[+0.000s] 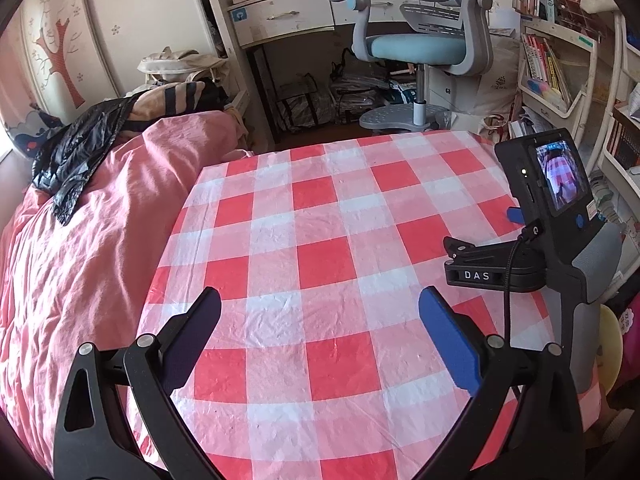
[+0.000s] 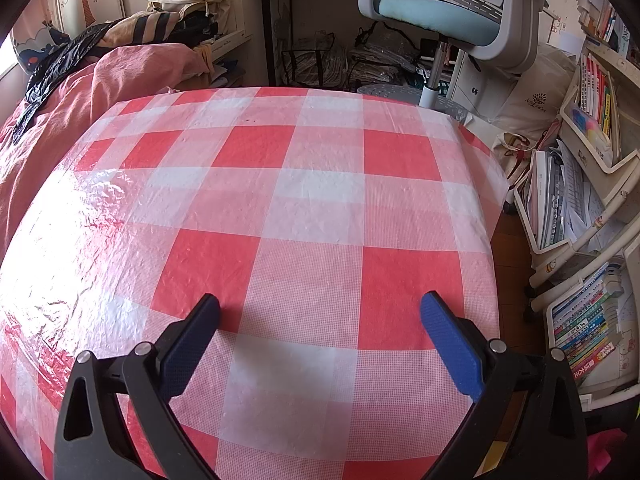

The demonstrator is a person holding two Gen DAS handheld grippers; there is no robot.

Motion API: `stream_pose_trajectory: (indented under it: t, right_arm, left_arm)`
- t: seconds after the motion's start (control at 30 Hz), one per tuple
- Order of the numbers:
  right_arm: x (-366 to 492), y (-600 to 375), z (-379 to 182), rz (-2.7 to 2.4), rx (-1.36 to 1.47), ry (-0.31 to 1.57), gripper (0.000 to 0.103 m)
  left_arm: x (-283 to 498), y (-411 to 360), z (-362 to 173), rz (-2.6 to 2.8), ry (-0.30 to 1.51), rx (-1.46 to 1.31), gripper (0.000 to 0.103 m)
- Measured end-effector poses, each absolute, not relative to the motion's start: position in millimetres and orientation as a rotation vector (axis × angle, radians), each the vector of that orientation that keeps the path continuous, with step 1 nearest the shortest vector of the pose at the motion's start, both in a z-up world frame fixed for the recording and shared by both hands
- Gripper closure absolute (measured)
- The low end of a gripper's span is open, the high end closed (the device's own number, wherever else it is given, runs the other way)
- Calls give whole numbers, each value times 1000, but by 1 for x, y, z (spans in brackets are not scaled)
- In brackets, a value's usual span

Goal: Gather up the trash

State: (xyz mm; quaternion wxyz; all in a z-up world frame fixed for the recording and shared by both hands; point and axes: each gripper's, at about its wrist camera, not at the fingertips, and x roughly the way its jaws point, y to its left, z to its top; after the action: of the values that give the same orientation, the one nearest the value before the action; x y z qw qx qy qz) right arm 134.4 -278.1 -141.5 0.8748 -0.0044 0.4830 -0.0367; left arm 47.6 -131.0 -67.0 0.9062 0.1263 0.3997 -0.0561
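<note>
both hand-held grippers [image 1: 320, 304] [image 2: 320, 308] gape over checked tablecloth [image 2: 312, 200].

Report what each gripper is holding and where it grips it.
Nothing is held. The left gripper and the right gripper are both open, with only the checkered tablecloth showing between their fingers.

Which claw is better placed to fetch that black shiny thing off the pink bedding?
Left, probably. The left claw, open, is on the bed side of the table, pink bedding right beside it and the black shiny thing ahead-left. The right claw, also open, is on the far side from the bed.
</note>
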Motion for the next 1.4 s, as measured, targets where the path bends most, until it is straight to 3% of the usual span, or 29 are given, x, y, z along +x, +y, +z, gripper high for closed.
stream_pose_trajectory:
  t: [0.43, 0.97, 1.4]
  right_arm:
    - [135, -278, -141, -77, -9, 1009, 7]
    - [135, -278, -141, -77, -9, 1009, 7]
    - [135, -278, -142, -77, -9, 1009, 7]
  left_arm:
    - [24, -115, -47, -137, 786, 183, 7]
    - [-7, -14, -4, -39, 704, -152, 7]
    - [-29, 29, 10, 37, 632, -225, 7]
